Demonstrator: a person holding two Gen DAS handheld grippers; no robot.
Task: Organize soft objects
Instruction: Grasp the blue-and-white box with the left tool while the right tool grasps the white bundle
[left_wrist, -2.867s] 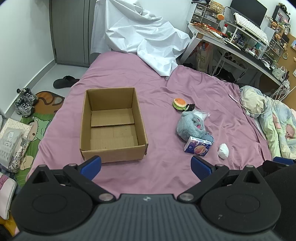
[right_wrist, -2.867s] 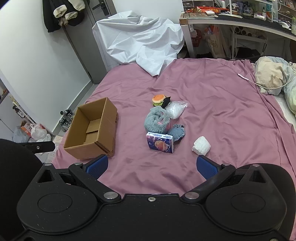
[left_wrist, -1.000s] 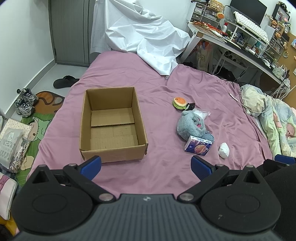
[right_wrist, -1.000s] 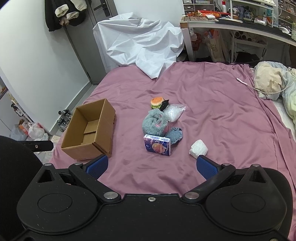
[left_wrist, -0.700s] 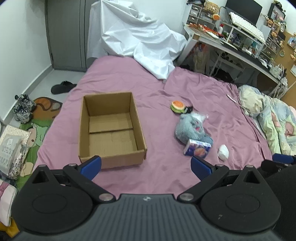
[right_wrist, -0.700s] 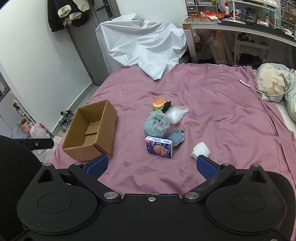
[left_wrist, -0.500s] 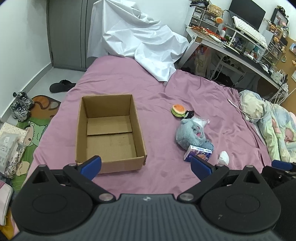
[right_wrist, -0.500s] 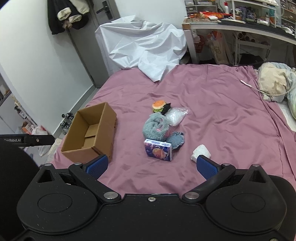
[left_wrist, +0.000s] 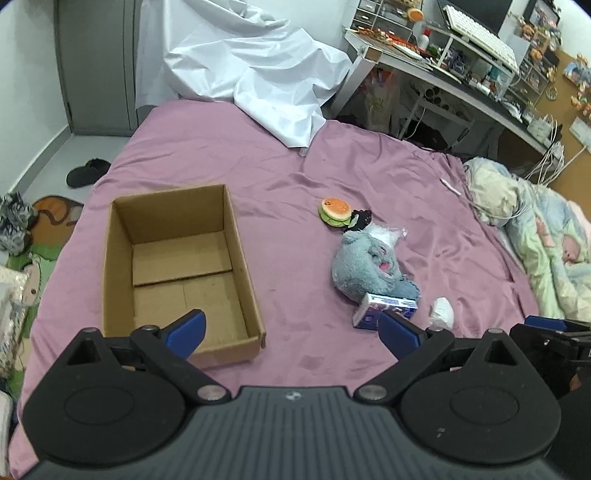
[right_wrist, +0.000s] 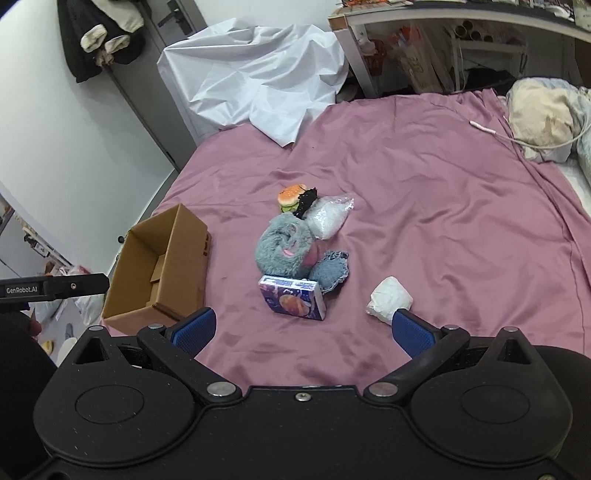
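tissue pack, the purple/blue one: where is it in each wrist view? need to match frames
Left wrist: the tissue pack lies right of centre, just above the right blue fingertip, against the grey plush toy.
Right wrist: the tissue pack lies at centre, just below the same plush.
Shared landmark: the open cardboard box, to the pack's left in both.

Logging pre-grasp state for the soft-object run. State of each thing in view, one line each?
cardboard box: open, nothing in it
left gripper: open, holding nothing
right gripper: open, holding nothing
grey plush toy: lying on the bed sheet, leaning on the tissue pack
burger toy: on the sheet, outside the box
white wad: on the sheet, apart from the pile
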